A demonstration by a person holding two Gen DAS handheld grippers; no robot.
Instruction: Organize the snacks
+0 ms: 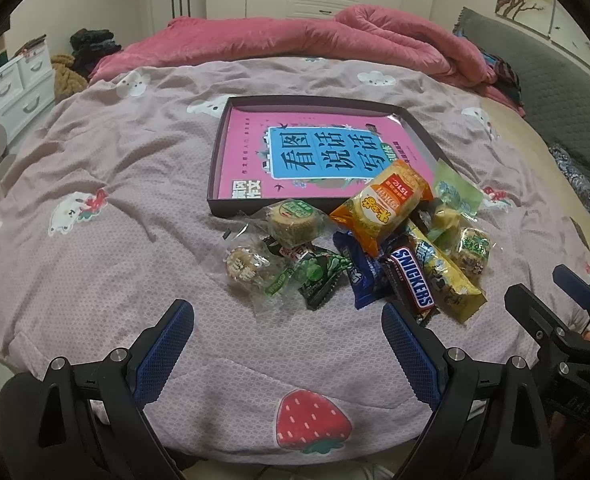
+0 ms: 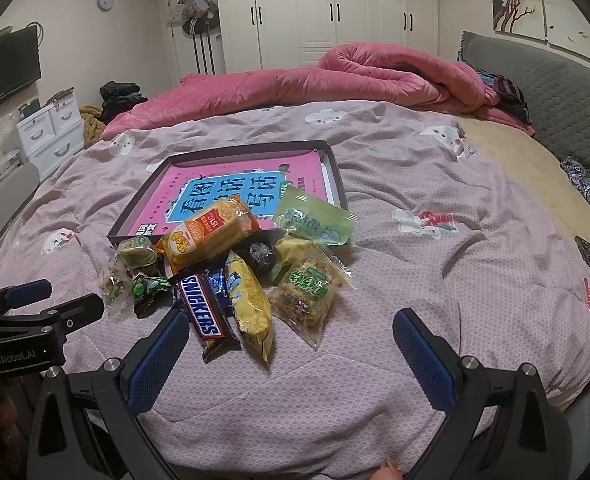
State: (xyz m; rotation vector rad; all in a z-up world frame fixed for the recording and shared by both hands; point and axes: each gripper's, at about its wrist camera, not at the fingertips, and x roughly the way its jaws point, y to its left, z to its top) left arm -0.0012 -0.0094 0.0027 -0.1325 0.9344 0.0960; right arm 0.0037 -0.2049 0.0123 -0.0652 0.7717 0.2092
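Both grippers, left [image 1: 287,330] & right [image 2: 291,338], hover w/ jaws spread wide, holding nothing. Snack pile [image 1: 375,248] sits on the bedspread [image 1: 115,184], at the near edge of the shallow box [image 1: 215,160]; orange pack [image 1: 383,204] leans over its rim.

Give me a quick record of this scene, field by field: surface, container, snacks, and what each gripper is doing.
surface: bed with a pink patterned quilt
container: shallow dark tray lined with a pink book cover, no snack fully inside it
snacks: loose pile in front of the tray, including a Snickers bar, an orange cracker pack leaning over the tray edge, and a yellow packet
left gripper: open, empty, hovering before the pile
right gripper: open, empty, near the Snickers bar
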